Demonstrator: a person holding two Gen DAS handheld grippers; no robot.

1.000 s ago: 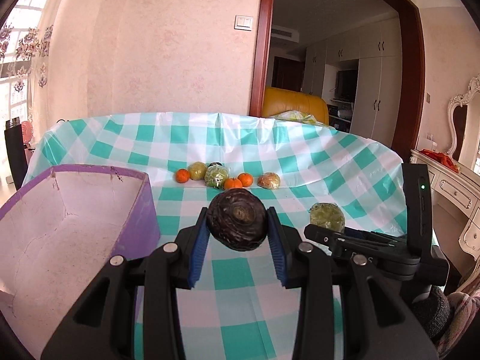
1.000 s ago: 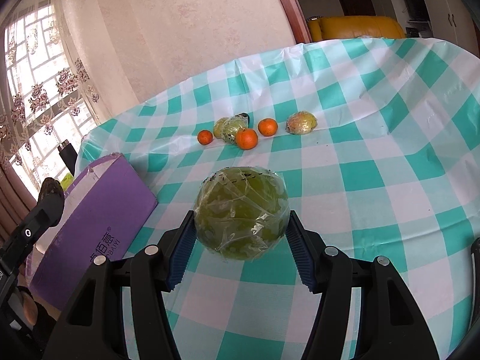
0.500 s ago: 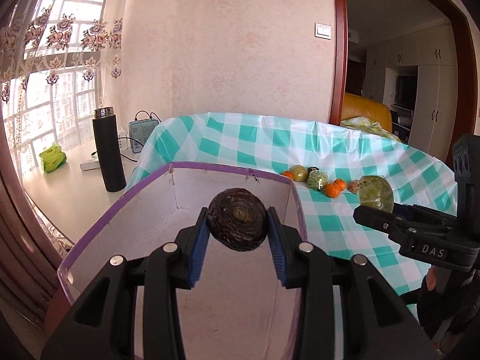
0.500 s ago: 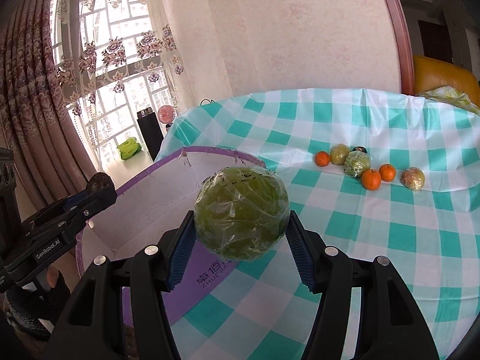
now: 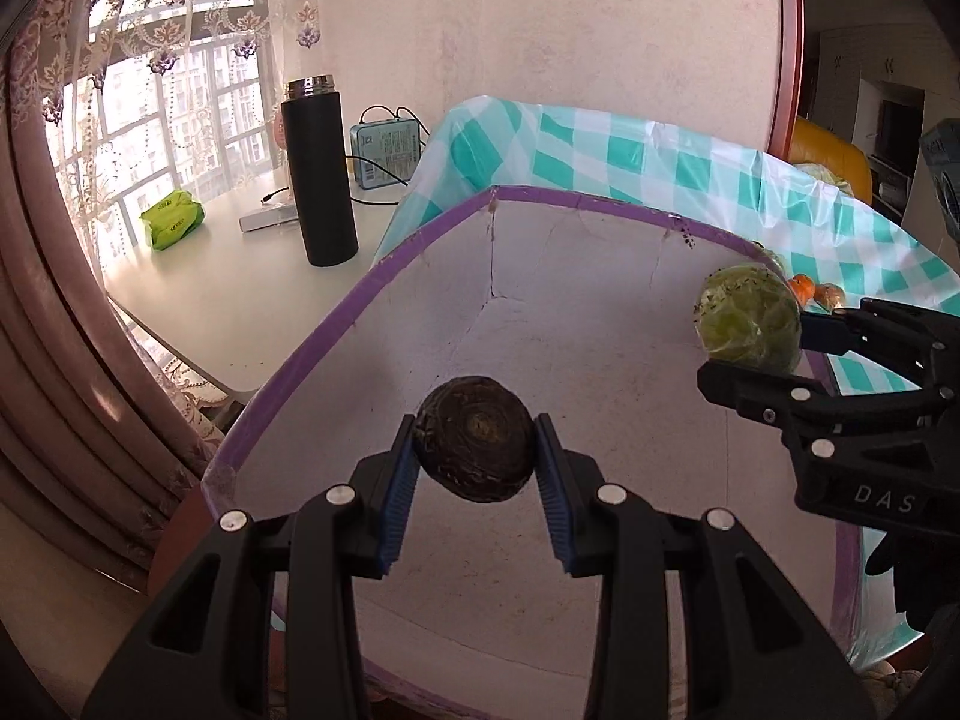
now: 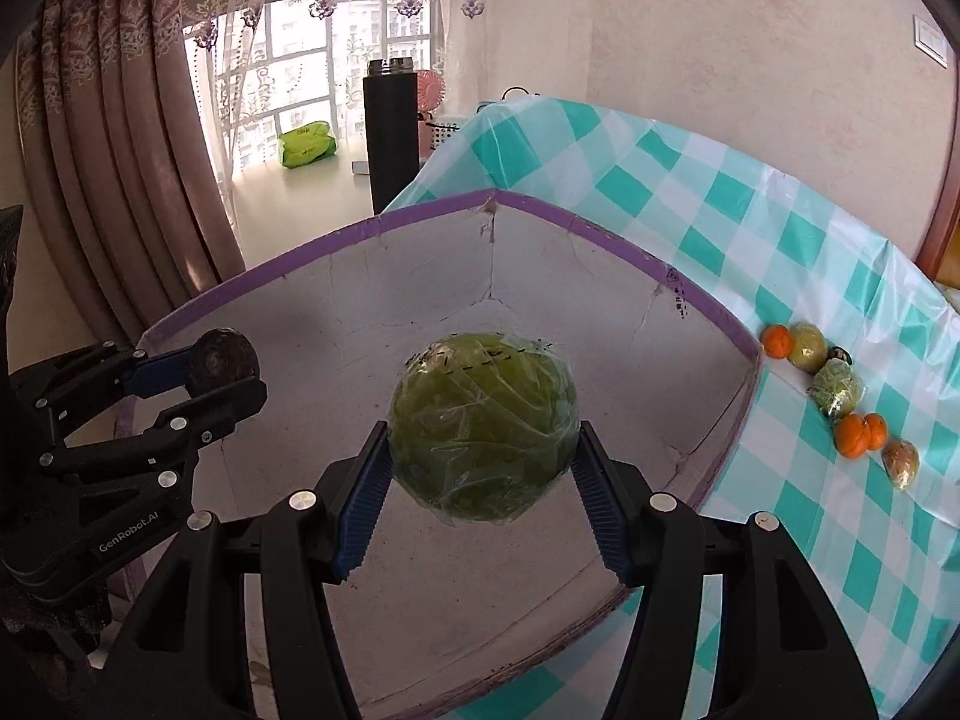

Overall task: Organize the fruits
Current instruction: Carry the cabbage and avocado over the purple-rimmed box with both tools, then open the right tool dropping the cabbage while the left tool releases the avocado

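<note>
Both grippers (image 5: pixel 475 468) (image 6: pixel 480 468) clamping fruit (image 5: pixel 475 455) (image 6: pixel 483 425)

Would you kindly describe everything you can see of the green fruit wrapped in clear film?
The green wrapped fruit is round, yellow-green and mottled, covered in crinkled, glossy clear film with a dotted seam near its top. The right gripper clamps it from both sides with ribbed blue pads, holding it in the air above the open white-lined box with a purple rim. Nothing else touches it; the box looks empty beneath it.
</note>
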